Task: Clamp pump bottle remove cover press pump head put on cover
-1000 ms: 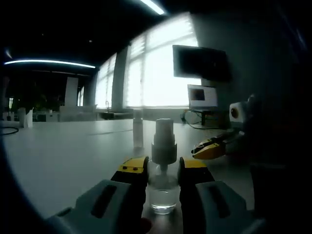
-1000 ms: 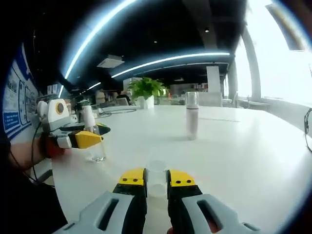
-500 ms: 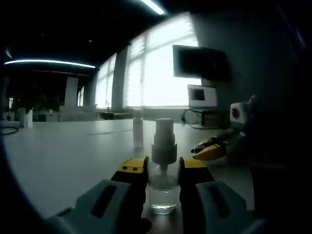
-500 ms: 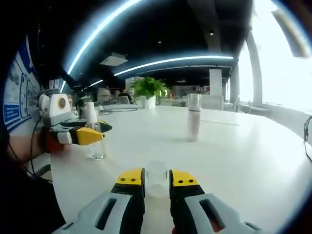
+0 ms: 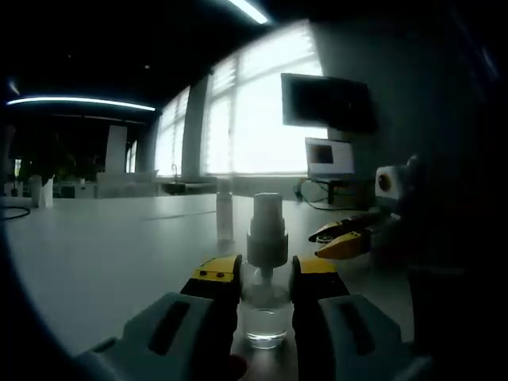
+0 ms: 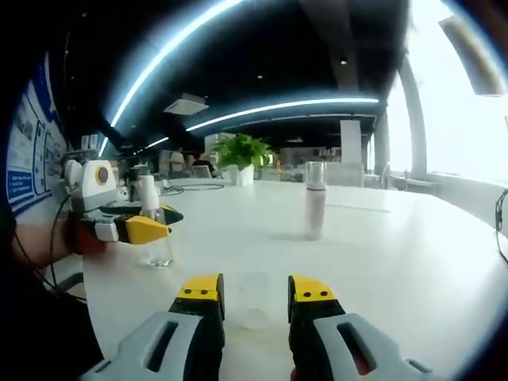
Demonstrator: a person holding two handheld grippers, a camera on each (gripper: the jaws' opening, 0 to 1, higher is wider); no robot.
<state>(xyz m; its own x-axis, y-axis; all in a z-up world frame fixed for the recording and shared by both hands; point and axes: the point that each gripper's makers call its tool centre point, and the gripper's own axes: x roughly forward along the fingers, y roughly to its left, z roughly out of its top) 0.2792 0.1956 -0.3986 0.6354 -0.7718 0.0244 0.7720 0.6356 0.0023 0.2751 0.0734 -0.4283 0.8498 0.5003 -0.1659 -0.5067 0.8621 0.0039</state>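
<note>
White tabletop [image 5: 103, 254], dim room: left gripper [image 5: 266, 274] pinches the pump bottle [image 5: 265, 274], base half hidden. Right gripper view: right gripper [image 6: 255, 290] spread, clear cover [image 6: 255, 298] faint, probably standing between; bottle at nine o'clock.

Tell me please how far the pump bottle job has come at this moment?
Done: the left gripper is shut on the bottle, and the pump head is bare. The clear cover stands on the table between the open jaws of the right gripper.

In hand: the bottle is held steady.

Left: press the pump head, unless that is done already, then put the cover on.
</note>
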